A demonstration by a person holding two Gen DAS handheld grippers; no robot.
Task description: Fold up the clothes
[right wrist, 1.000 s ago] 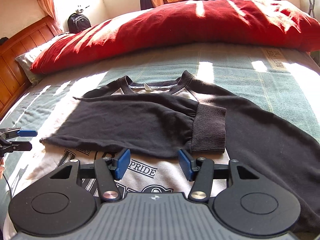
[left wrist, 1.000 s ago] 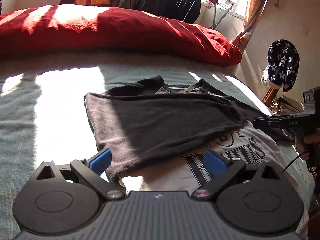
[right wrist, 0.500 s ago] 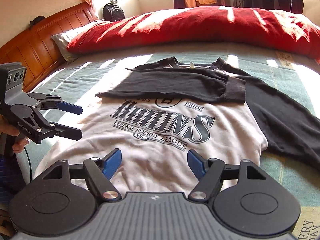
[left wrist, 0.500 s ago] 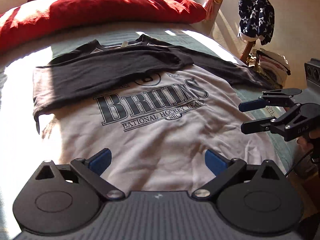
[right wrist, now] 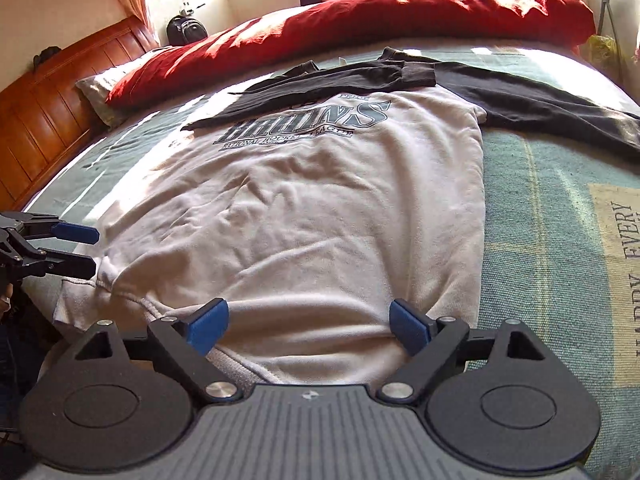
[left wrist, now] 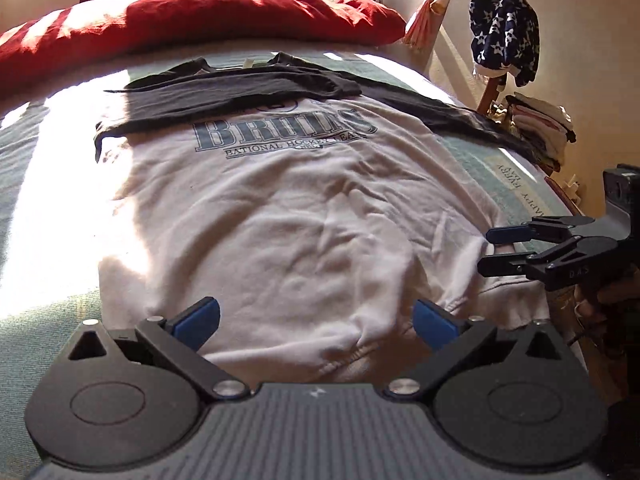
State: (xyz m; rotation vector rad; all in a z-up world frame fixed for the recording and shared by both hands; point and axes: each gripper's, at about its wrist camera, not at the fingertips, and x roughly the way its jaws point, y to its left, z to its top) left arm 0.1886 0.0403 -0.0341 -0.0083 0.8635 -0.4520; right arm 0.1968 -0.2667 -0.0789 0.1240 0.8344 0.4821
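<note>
Both claws gape, the left claw [left wrist: 314, 322] and the opening right claw [right wrist: 307, 326]; each should pinch the Bruins sweatshirt [right wrist: 320, 208] hem [left wrist: 352, 354] squarely, probably near its corners

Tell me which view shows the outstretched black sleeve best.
The right wrist view: the outstretched black sleeve runs broad and unblocked across the bedspread. The left wrist view shows it only as a narrow strip near the bed's far edge.

Two black handheld grippers, the left gripper [left wrist: 316, 322] and right gripper [right wrist: 308, 322], with blue finger pads [left wrist: 196, 316], silver pivot screws [right wrist: 219, 390], ribbed grey housings.
</note>
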